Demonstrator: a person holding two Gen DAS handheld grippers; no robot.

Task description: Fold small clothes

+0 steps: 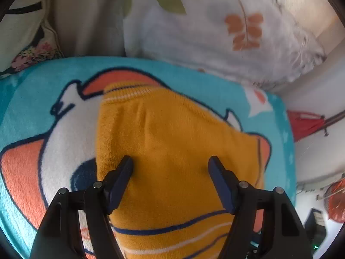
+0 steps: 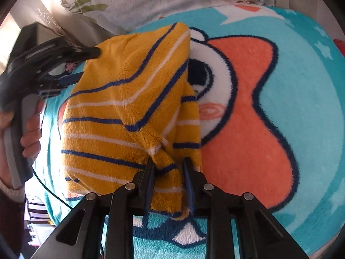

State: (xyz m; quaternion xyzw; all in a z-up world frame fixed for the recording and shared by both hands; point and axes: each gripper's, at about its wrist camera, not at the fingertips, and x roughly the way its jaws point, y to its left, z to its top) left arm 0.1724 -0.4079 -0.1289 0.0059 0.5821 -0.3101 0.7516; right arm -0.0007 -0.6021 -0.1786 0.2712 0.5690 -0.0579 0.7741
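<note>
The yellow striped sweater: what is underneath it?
The sweater lies on a turquoise fleece blanket printed with an orange-and-white cartoon figure. The print beneath the sweater is covered, so it cannot be seen.

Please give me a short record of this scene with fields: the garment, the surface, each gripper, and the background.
garment: yellow striped sweater, partly folded
surface: turquoise cartoon blanket
left gripper: jaws open, over the sweater, gripping nothing
right gripper: jaws shut on a bunched sleeve or edge of the sweater
background: floral pillow behind the blanket
</note>
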